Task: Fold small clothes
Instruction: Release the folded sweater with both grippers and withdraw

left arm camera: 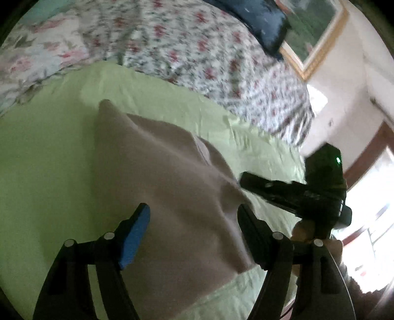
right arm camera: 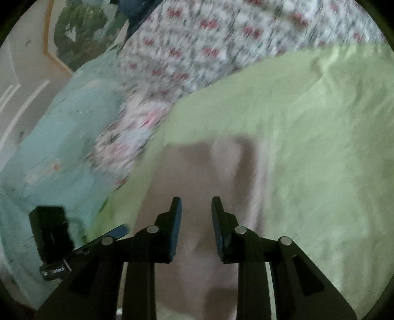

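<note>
One beige garment (left arm camera: 160,187) lies on the bed's green sheet (left arm camera: 44,157). Two grippers hover above it: left gripper (left arm camera: 193,214) jaws spread wide, right gripper (right arm camera: 196,209) jaws narrowly apart, both empty.

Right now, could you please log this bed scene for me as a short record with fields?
surface: light green bedsheet
garment: pale pinkish-beige cloth garment, rumpled, lying on the sheet
behind: floral bedspread, dark blue pillow
left gripper: open, over the garment
right gripper: open, nothing between the pads
</note>
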`<action>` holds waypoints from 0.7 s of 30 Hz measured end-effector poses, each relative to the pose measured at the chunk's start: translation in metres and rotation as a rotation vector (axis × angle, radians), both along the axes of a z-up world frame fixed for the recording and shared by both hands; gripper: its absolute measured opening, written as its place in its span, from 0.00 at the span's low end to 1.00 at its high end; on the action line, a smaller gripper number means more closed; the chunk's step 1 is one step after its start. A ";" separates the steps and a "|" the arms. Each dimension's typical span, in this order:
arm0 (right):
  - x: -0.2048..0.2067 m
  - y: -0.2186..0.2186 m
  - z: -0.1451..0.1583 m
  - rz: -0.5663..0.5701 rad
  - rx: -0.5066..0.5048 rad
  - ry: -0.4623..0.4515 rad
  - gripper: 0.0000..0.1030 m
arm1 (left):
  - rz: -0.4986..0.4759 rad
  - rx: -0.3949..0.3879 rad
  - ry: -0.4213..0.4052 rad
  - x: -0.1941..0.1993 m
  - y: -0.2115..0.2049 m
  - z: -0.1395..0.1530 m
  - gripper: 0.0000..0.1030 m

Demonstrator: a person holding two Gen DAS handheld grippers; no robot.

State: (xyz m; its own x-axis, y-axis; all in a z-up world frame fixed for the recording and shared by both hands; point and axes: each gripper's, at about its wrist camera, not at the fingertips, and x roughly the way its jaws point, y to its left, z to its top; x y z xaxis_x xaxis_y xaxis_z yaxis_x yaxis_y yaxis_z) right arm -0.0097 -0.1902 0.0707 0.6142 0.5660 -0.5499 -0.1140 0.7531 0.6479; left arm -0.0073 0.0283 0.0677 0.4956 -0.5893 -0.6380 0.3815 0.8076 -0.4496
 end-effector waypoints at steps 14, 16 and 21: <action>-0.001 -0.002 -0.037 -0.067 -0.130 0.083 0.03 | 0.023 0.079 0.039 -0.004 0.002 -0.018 0.46; -0.016 0.003 -0.024 -0.058 -0.170 0.052 0.03 | 0.011 0.053 0.035 -0.020 0.011 -0.012 0.46; -0.064 0.025 -0.013 0.033 -0.212 -0.015 0.03 | -0.020 0.061 0.063 -0.063 0.020 -0.021 0.47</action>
